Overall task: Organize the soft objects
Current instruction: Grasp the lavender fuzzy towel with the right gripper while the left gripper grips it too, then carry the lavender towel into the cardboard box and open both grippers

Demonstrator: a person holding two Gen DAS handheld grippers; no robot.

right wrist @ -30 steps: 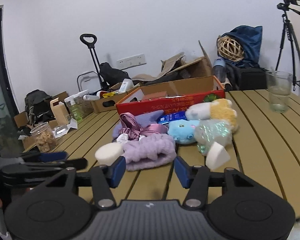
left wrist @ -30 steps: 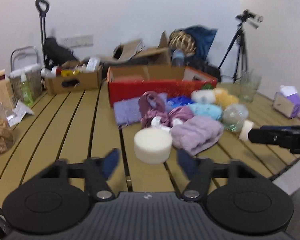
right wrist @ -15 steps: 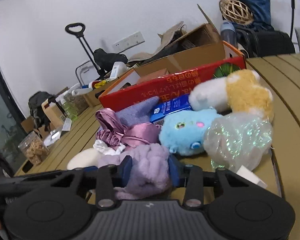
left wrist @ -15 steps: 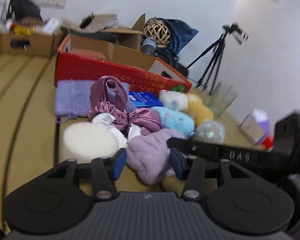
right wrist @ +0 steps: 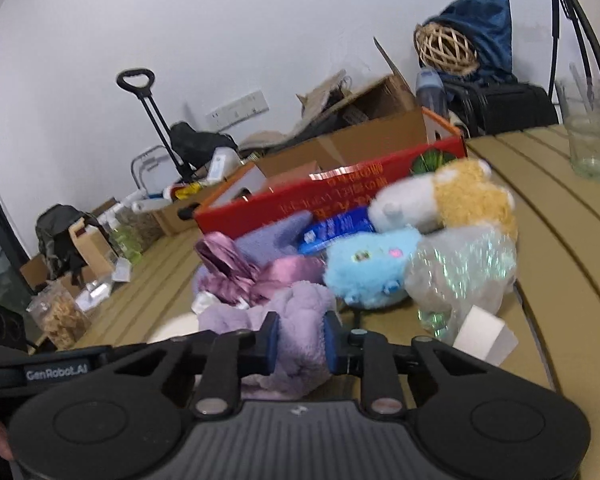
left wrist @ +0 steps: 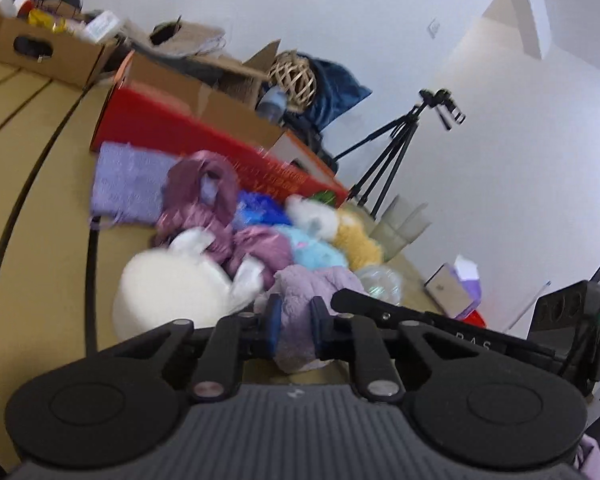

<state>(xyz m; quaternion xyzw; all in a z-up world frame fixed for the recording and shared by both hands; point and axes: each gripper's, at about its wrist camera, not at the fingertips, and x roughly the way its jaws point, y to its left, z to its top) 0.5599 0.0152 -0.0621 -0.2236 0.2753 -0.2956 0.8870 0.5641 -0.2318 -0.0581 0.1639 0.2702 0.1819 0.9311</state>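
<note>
1. Since both grippers are clamped on the same fluffy lilac band (right wrist: 300, 340), this looks like the very start of the sorting, with pretty much nothing put away yet. The left gripper (left wrist: 294, 326) has just been closing and its pads now pinch one end of the band; the right gripper (right wrist: 300, 338) has just been closing too and squeezes the other end, fingers narrow with plush bulging between them.
2. The band sits at the near edge of the pile on the slatted table (right wrist: 560, 240), touching the satin scrunchie (right wrist: 236, 268) behind it.
3. Everything else is in a heap: round white sponge (left wrist: 168, 292) near left, purple cloth (left wrist: 128, 184) far left, blue plush (right wrist: 368, 272), white-and-yellow plush (right wrist: 444, 200), the shiny clear bag (right wrist: 460, 276), and a white wedge sponge (right wrist: 484, 336) near right.
4. The red box (right wrist: 340, 196) just behind the pile looks like the likely home for all this, but that's my guess. I can't see whether anything soft is in it.
5. So I'd say: one item gripped, none placed, the whole pile left to go.
</note>
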